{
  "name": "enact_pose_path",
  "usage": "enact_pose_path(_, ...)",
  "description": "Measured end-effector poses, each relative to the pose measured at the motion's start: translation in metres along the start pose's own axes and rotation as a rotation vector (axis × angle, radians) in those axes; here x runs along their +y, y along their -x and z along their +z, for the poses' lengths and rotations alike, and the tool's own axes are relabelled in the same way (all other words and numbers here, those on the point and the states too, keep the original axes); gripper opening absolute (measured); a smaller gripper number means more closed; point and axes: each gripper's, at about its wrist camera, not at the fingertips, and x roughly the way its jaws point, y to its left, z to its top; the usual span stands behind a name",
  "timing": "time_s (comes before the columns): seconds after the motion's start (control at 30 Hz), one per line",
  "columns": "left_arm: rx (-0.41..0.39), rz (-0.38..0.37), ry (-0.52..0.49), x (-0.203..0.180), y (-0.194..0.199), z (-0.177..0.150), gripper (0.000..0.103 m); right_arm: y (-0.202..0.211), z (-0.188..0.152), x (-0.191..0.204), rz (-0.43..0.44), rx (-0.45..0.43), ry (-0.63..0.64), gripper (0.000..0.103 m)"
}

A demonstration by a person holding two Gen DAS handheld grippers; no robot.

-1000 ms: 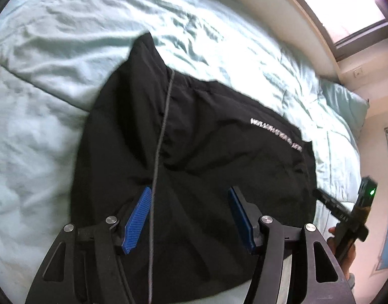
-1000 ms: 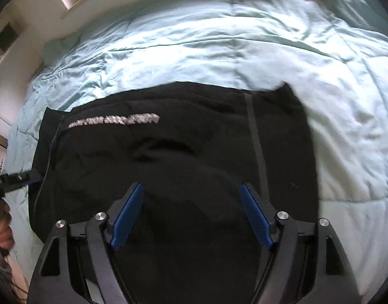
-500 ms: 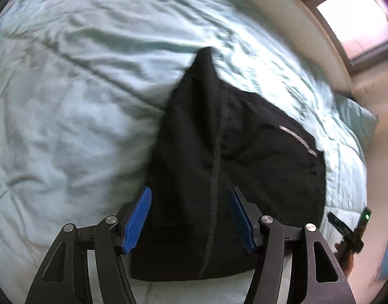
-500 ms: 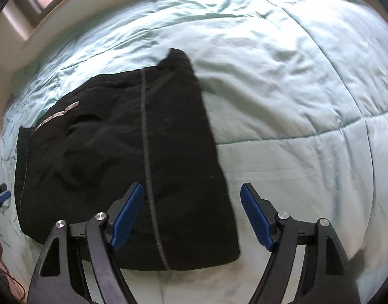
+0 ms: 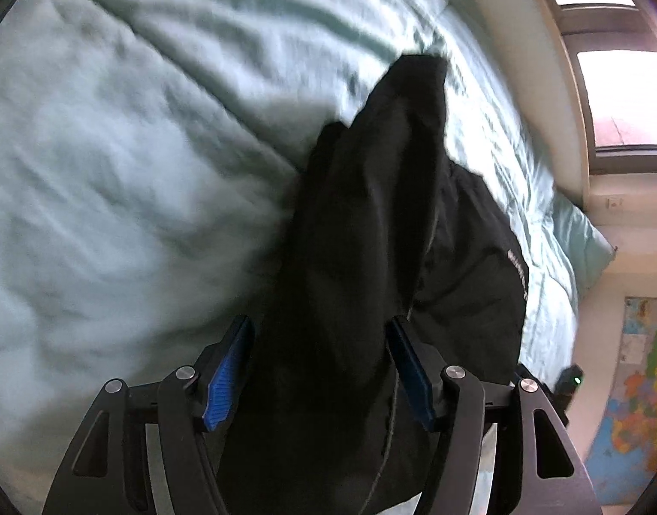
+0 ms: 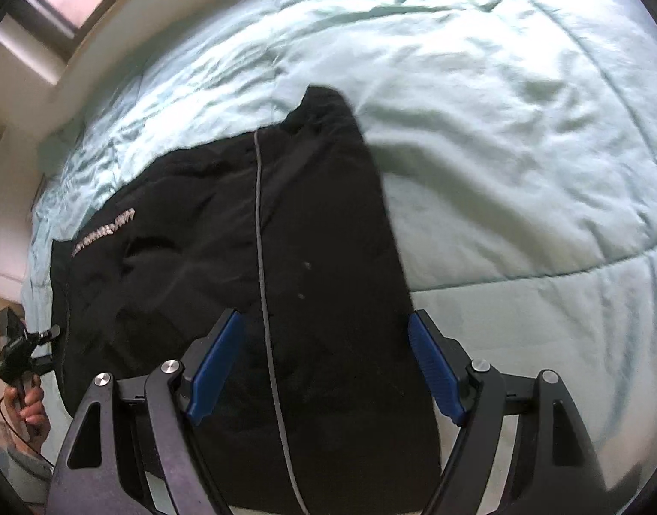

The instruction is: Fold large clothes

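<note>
A large black garment (image 6: pixel 285 266) with a thin grey stripe and white lettering lies folded on a pale green bed (image 6: pixel 500 107). It also shows in the left wrist view (image 5: pixel 371 257), blurred and bunched between the fingers. My left gripper (image 5: pixel 320 373) is open just above the garment's near edge, with black cloth filling the gap between its blue pads. My right gripper (image 6: pixel 324 369) is open over the garment's near right part, not gripping it.
A window (image 5: pixel 620 94) and a sill run along the far side of the bed. A pillow (image 5: pixel 581 240) lies at the bed's end, with a coloured map (image 5: pixel 641 386) on the wall behind. The other hand-held gripper (image 6: pixel 19 347) shows at the left edge.
Both grippers have swung toward the garment's end and come lower and closer to it. Both stayed open. The left view is now blurred by motion.
</note>
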Motion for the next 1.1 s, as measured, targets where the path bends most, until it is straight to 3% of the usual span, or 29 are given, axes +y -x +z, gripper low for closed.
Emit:
enact_pose_path(0.07,0.053,-0.019,0.009,0.005,-0.020,0.000,0.078,-0.017,0.002,0.001,-0.006,0.029,0.006,0.086)
enact_pose_path(0.13,0.047,-0.047,0.026,0.012,-0.029,-0.001,0.082,-0.029,0.002,-0.002,0.007,0.040,-0.013,0.092)
enact_pose_path(0.27,0.031,-0.119,0.057,0.019,-0.033,-0.001,0.082,-0.050,0.003,-0.018,0.133,0.059,-0.135,0.096)
enact_pose_path(0.3,0.006,-0.117,0.030,0.016,-0.031,-0.003,0.078,-0.054,0.002,-0.020,0.164,0.058,-0.151,0.096)
enact_pose_path(0.33,-0.007,-0.120,-0.003,0.011,-0.029,-0.005,0.057,-0.055,0.002,-0.020,0.187,0.053,-0.154,0.092)
enact_pose_path(0.37,-0.021,-0.121,-0.054,0.003,-0.024,-0.007,0.050,-0.055,0.001,-0.019,0.215,0.045,-0.152,0.081)
enact_pose_path(0.47,-0.047,-0.099,-0.128,-0.013,-0.013,-0.014,0.038,-0.044,-0.001,-0.012,0.212,0.009,-0.113,0.064)
enact_pose_path(0.6,0.004,-0.120,-0.125,-0.012,-0.019,-0.006,0.040,-0.047,0.002,-0.011,0.241,0.037,-0.082,0.062)
enact_pose_path(0.73,0.057,-0.161,-0.039,0.004,-0.033,0.010,0.059,-0.067,0.016,-0.011,0.303,0.110,-0.080,0.079)
enact_pose_path(0.83,0.039,-0.160,0.009,0.006,-0.036,0.013,0.058,-0.080,0.022,-0.005,0.325,0.125,-0.097,0.081)
enact_pose_path(0.9,0.001,-0.135,-0.049,-0.007,-0.027,0.006,0.038,-0.073,0.026,-0.002,0.316,0.105,-0.090,0.074)
enact_pose_path(0.93,-0.023,-0.126,-0.092,-0.016,-0.018,-0.001,0.031,-0.065,0.024,-0.001,0.311,0.085,-0.070,0.059)
enact_pose_path(0.97,-0.047,-0.128,-0.126,-0.024,-0.007,-0.008,0.026,-0.053,0.022,0.004,0.312,0.058,-0.046,0.045)
enact_pose_path(1.1,-0.104,-0.230,-0.182,-0.057,0.035,-0.034,0.024,0.000,0.003,0.031,0.317,-0.042,0.034,0.032)
